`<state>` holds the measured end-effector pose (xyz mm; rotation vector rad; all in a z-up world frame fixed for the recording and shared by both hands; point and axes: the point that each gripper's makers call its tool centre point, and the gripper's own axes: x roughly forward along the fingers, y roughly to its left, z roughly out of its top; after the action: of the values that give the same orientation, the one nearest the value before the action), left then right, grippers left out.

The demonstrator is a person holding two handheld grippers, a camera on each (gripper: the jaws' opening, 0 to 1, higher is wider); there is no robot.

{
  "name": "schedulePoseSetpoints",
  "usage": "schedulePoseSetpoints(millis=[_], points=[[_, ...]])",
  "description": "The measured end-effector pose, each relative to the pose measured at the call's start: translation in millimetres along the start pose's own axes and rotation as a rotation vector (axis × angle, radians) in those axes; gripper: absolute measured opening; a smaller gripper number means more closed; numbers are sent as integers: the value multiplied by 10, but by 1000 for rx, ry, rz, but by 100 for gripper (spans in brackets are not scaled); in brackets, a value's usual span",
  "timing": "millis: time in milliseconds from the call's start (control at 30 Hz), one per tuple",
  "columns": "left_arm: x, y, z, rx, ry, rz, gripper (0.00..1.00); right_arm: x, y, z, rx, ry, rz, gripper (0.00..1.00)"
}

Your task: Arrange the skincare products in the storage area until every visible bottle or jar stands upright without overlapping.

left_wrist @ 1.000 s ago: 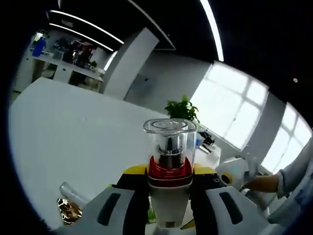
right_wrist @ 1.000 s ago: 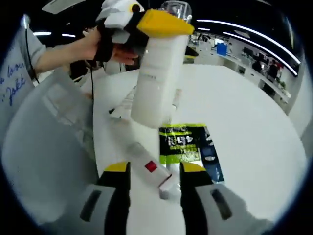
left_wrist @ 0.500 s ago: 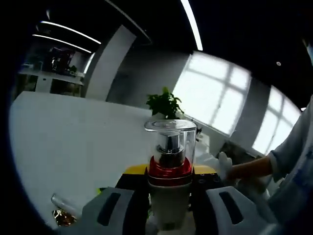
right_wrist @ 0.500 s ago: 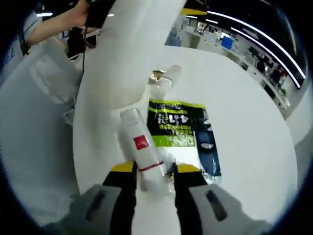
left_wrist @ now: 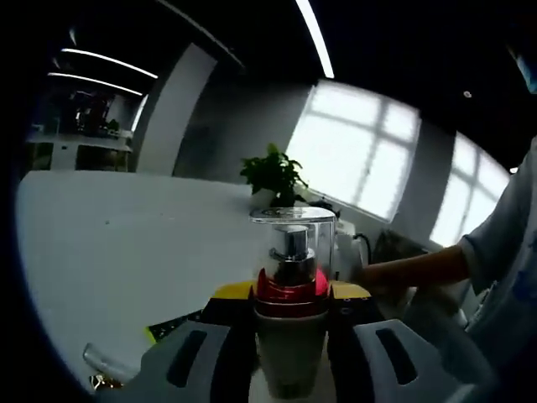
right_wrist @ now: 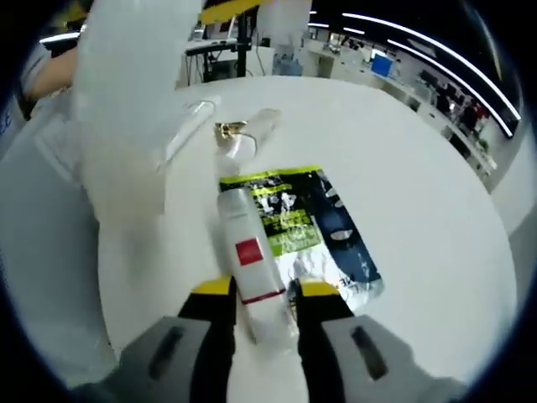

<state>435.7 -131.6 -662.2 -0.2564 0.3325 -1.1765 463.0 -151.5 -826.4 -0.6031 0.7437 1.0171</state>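
Pump bottle (left_wrist: 291, 336) upright between left gripper (left_wrist: 289, 357) jaws, above table (left_wrist: 126, 243).

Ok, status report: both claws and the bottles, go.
Left claw shut on pump bottle, upright. Right claw around white tube lying flat on table. Tube overlaps green sachet.

White round table (right_wrist: 436, 193) bears a green-black sachet (right_wrist: 310, 227) and a clear tube (right_wrist: 252, 134)
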Motion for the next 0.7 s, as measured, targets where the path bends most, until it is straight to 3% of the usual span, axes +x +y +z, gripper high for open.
schedulePoseSetpoints(millis=[300,700], points=[[111,26,-67,28,8,-16,28,68,-298,92,52,-27,-53,29],[276,79,-147,63,21,-26,28,143,-582,129,72,-19,-61,29]])
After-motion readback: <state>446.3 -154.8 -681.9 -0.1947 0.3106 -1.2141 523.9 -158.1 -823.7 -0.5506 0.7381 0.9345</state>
